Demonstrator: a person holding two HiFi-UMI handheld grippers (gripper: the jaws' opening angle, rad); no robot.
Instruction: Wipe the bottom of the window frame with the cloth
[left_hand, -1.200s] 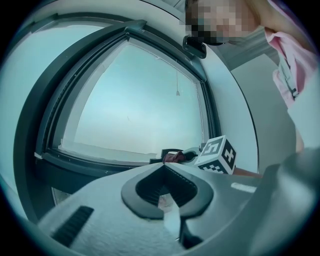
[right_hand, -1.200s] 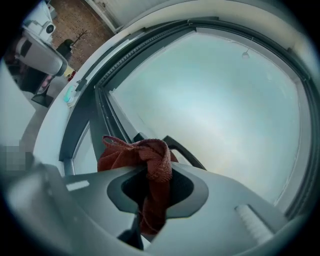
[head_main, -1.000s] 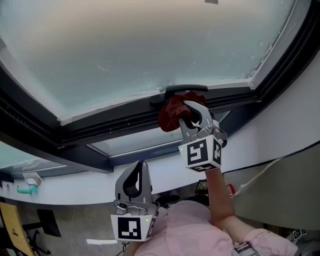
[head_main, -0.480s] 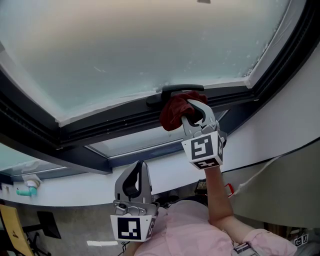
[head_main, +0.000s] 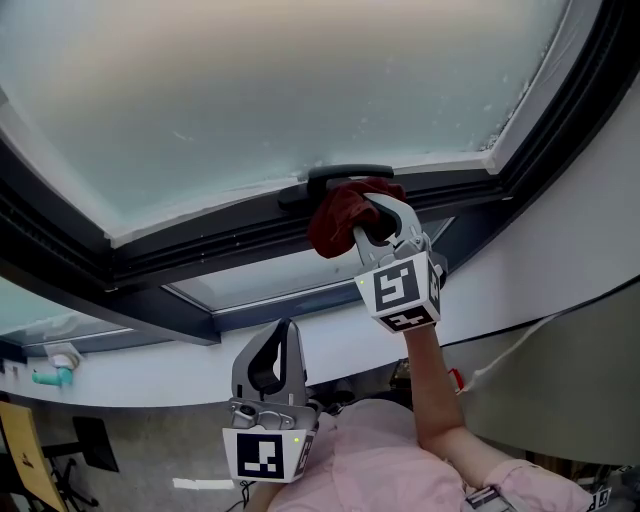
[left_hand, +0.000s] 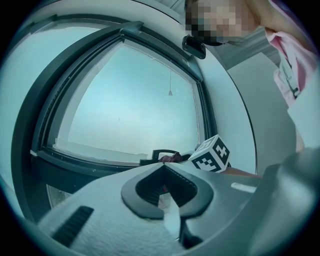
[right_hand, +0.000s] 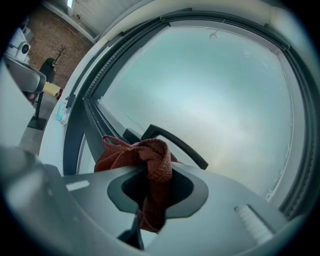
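Right gripper (head_main: 368, 212) clamps the red cloth (head_main: 335, 222) at the window frame (head_main: 240, 248); left gripper (head_main: 284, 335) closed, empty

The right arm (head_main: 428, 385) reaches up, right gripper (head_main: 378, 220) clamped on the cloth (head_main: 332, 222); the left gripper (head_main: 284, 340) sits low, jaws together, empty.

One left gripper (head_main: 283, 330), one right gripper (head_main: 368, 213), one cloth (head_main: 333, 224), one window handle (head_main: 347, 173)

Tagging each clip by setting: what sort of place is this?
Probably indoors, at a window: a frosted glass pane, a dark grey metal window frame with a black lever handle, and a white sill below.
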